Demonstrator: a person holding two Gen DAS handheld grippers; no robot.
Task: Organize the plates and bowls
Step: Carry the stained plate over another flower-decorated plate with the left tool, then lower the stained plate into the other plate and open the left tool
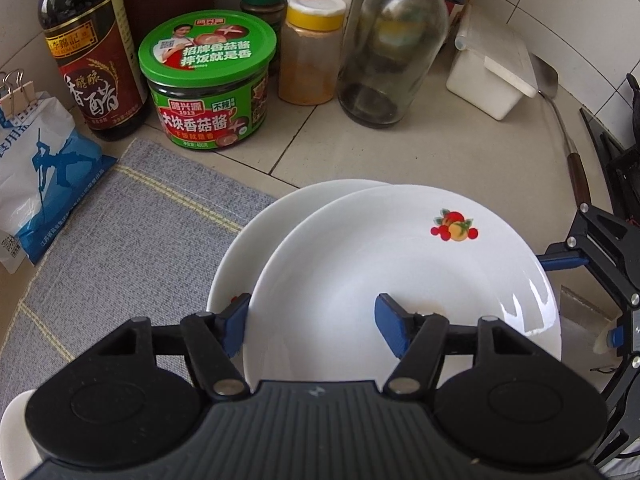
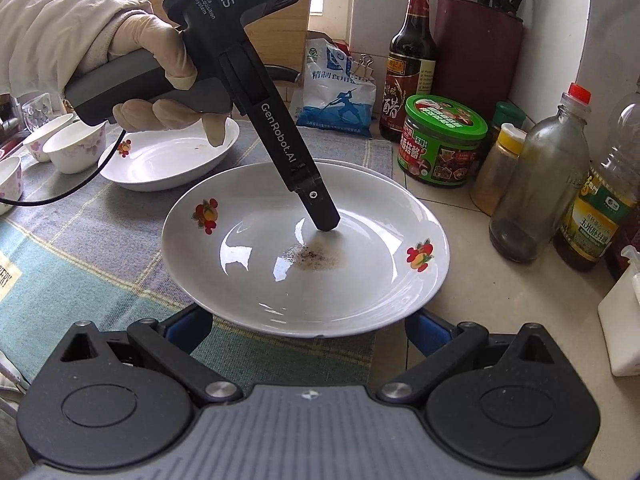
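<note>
A white plate [image 1: 380, 248] with fruit decals and a brown smear at its centre [image 2: 320, 258] lies slightly offset over a second white plate [image 1: 256, 240], whose rim [image 2: 360, 168] shows behind it. My left gripper [image 1: 316, 320] straddles the top plate's near rim and is shut on it, one pad outside, one inside. In the right wrist view its inner finger [image 2: 320, 208] touches the plate's floor and the outer one is hidden. My right gripper [image 2: 306, 328] stands open, its blue fingers wide apart under the plate's near edge, and it shows again [image 1: 588, 300] beside the rim.
A third fruit-decal plate [image 2: 168, 160] and several small floral bowls [image 2: 72, 148] sit on the checked cloth [image 2: 100, 240]. Behind stand a vinegar bottle [image 1: 92, 52], a green-lidded jar [image 1: 208, 80], a spice shaker [image 1: 310, 52], a glass bottle [image 1: 394, 48], a salt bag [image 1: 36, 168] and a white box [image 1: 492, 72].
</note>
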